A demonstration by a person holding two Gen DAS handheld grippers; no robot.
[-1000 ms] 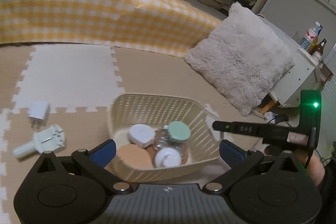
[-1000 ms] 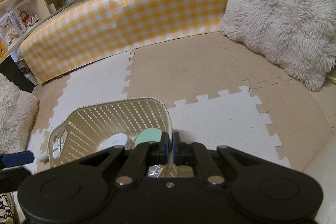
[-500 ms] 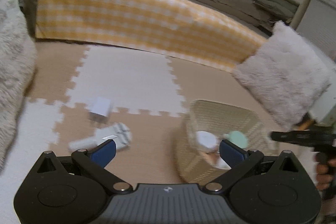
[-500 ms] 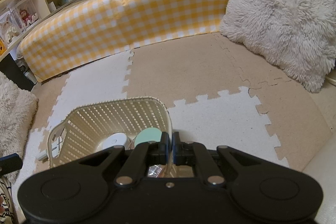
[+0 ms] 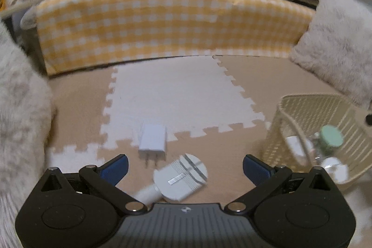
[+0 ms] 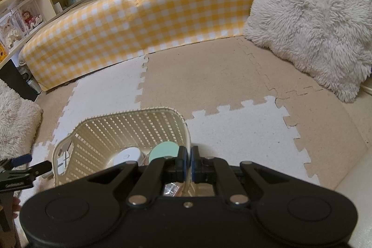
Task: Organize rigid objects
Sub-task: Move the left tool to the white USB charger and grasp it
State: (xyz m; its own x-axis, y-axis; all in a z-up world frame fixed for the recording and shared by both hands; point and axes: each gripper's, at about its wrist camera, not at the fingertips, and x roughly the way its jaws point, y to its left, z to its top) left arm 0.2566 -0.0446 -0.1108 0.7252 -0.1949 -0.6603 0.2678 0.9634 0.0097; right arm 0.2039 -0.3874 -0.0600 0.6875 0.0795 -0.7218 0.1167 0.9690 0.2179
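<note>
Left tool (image 5: 185,163), jaws wide & empty, nearer than right tool (image 6: 188,160) (clamped on basket (image 6: 130,124) rim): round white gadget (image 5: 180,176) on floor mat betw. tips, handle axis toward 7 o'clock, charger (image 5: 152,138) at 11.

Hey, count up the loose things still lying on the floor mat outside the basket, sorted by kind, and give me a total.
White plug adapter: 1
White round-headed tool with a handle: 1
Total: 2, both lying on the mat left of the basket in the left wrist view.
</note>
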